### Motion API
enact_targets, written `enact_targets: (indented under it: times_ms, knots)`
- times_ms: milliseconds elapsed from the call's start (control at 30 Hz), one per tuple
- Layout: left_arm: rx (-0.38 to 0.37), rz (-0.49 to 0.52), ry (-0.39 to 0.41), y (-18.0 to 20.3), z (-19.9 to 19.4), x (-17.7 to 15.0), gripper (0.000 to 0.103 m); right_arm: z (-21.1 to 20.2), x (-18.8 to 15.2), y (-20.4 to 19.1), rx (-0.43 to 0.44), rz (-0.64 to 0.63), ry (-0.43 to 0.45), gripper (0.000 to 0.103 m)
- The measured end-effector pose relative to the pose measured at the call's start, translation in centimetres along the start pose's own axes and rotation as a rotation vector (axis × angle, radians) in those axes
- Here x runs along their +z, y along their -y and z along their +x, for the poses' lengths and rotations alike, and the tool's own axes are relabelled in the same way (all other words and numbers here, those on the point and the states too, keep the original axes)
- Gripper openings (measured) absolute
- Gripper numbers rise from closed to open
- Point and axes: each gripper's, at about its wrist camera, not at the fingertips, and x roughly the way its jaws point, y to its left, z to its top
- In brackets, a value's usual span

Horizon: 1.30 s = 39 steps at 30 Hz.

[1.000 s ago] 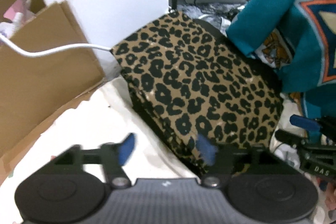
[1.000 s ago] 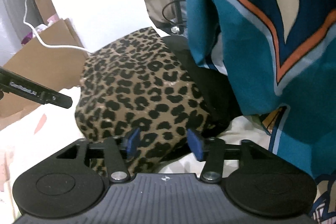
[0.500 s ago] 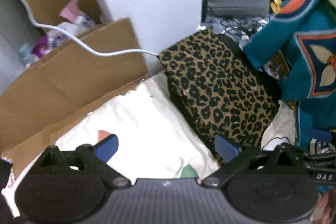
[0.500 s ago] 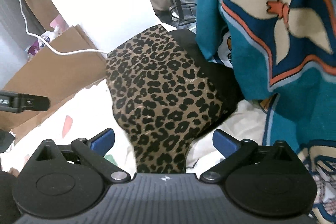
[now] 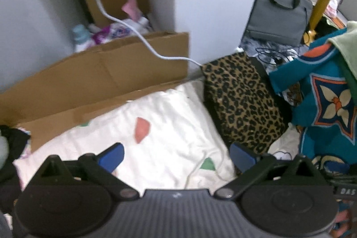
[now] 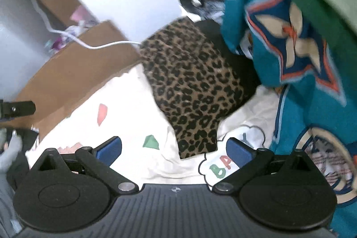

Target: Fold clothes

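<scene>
White bedding (image 5: 169,133) with coloured patches fills the left wrist view; the left gripper (image 5: 176,154) hangs over it, jaws wide apart and empty, the folded leopard-print garment (image 5: 243,104) lying just beyond. From the right wrist, the right gripper (image 6: 174,148) is likewise spread wide, holding nothing, above the garment's near edge beside a teal blanket (image 6: 312,90).

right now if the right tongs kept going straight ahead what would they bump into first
Most likely the folded leopard-print cloth: its near end lies in line between the open right tongs. Depth is hard to judge, so they might brush the white sheet under it first.
</scene>
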Motion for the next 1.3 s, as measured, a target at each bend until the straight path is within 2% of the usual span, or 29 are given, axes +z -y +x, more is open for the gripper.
enact_targets:
  times_ms: [133, 233, 400, 567, 900, 1067, 1133, 1300]
  knots:
    - [0.018, -0.007, 0.030, -1.8, -3.3, -0.6, 0.102, -2.6, 0.4, -1.7, -0.002, -0.050, -0.012, 0.103]
    - [0.094, -0.011, -0.005, -2.4, -4.5, -1.5, 0.102, -3.4, 0.6, -2.7, -0.023, -0.085, -0.048, 0.103]
    - [0.093, -0.046, -0.025, -3.9, -8.0, -3.1, 0.102, -6.2, 0.6, -4.0, -0.016, -0.117, -0.063, 0.103]
    - [0.130, -0.033, 0.004, -5.8, -12.8, -5.6, 0.102, -9.8, 0.6, -5.5, 0.018, -0.157, -0.060, 0.103]
    - [0.140, -0.091, 0.093, -8.6, -21.5, -13.6, 0.102, -16.9, -1.0, -7.4, 0.081, -0.233, -0.010, 0.103]
    - [0.168, -0.087, 0.180, -8.5, -25.3, -18.2, 0.102, -20.3, -3.2, -7.5, 0.089, -0.261, 0.053, 0.103]
    - [0.157, -0.111, 0.209, -8.8, -26.3, -19.6, 0.102, -21.5, -4.0, -7.6, 0.089, -0.271, 0.080, 0.103]
    - [0.195, -0.137, 0.267, -8.9, -28.0, -23.3, 0.102, -23.4, -6.7, -7.9, 0.087, -0.269, 0.113, 0.103]
